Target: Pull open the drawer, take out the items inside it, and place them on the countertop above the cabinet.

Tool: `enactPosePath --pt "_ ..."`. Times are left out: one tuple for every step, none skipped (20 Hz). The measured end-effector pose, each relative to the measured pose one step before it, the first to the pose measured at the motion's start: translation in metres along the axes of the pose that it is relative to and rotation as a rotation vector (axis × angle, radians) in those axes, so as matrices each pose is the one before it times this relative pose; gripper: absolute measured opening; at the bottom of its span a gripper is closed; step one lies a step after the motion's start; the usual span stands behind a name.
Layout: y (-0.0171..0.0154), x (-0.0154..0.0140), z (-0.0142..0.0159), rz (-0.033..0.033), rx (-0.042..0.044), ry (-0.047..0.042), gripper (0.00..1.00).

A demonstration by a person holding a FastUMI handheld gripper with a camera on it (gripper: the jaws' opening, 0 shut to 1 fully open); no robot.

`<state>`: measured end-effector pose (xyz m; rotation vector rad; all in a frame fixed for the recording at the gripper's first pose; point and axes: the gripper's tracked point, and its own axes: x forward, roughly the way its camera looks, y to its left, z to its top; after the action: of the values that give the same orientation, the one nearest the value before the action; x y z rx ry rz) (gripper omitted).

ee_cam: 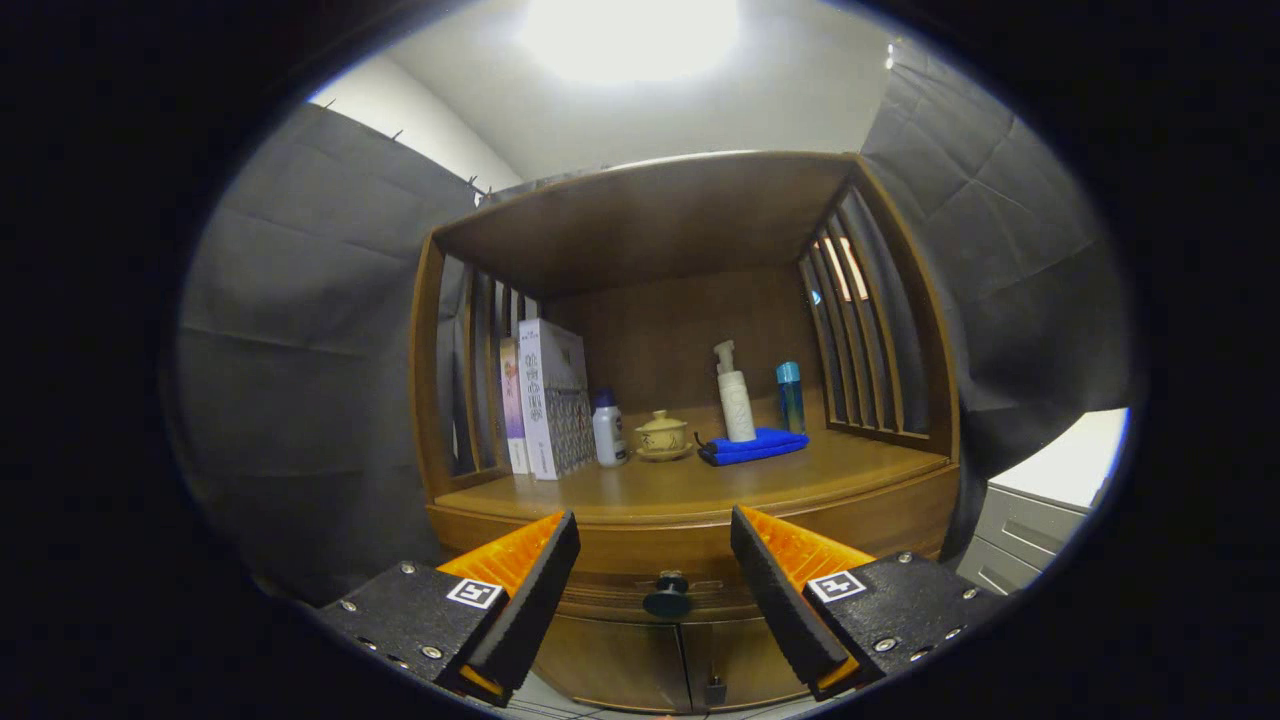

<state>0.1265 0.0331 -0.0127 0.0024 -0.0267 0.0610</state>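
A wooden cabinet stands ahead, with a countertop [700, 480] under a slatted hutch. Below the countertop's edge runs the closed drawer front [620, 590], with a dark round knob [667, 596] at its middle. My gripper [655, 545] is open; the knob sits between the two fingers, a short way beyond their tips. Nothing is held. The drawer's contents are hidden.
On the countertop stand boxes or books [550, 400] at the left, a small white bottle [608, 430], a lidded teacup [662, 435], a pump bottle [735, 395], a blue bottle [791, 395] and a folded blue cloth [752, 446]. Two cabinet doors [690, 670] are below. A grey drawer unit [1020, 530] stands at the right.
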Motion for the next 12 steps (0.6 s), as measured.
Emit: enactPosePath --pt "-0.00107 0.00829 -0.00793 -0.00214 -0.00867 0.01763 0.95" --pt "-0.00196 0.00731 -0.01009 -0.00758 -0.00571 0.02104 0.95" --pt "-0.00319 0.00489 -0.01327 -0.01232 -0.00058 0.03024 0.95" --pt "0.00084 0.00762 -0.01496 -0.00162 0.00125 0.03358 0.95" --pt "0.00025 0.00590 -0.00974 -0.00078 0.00204 0.02601 0.95" --pt "-0.00167 0.00328 -0.00628 -0.00387 -0.00488 0.01816 0.95" --pt "-0.00161 0.00409 -0.00777 -0.00804 -0.00845 0.01871 0.95" --pt "-0.00157 0.00884 -0.00997 -0.00495 -0.00630 0.01935 0.95" --pt "0.00106 0.00452 -0.00832 -0.00036 -0.00312 0.02117 0.95" --pt "0.00083 0.00317 -0.00664 -0.00311 0.00153 0.01611 0.94" --pt "0.00054 0.00102 -0.00466 -0.00316 0.00024 0.01365 0.89" --pt "-0.00006 0.00505 -0.00410 -0.00359 0.00443 0.01448 0.87"
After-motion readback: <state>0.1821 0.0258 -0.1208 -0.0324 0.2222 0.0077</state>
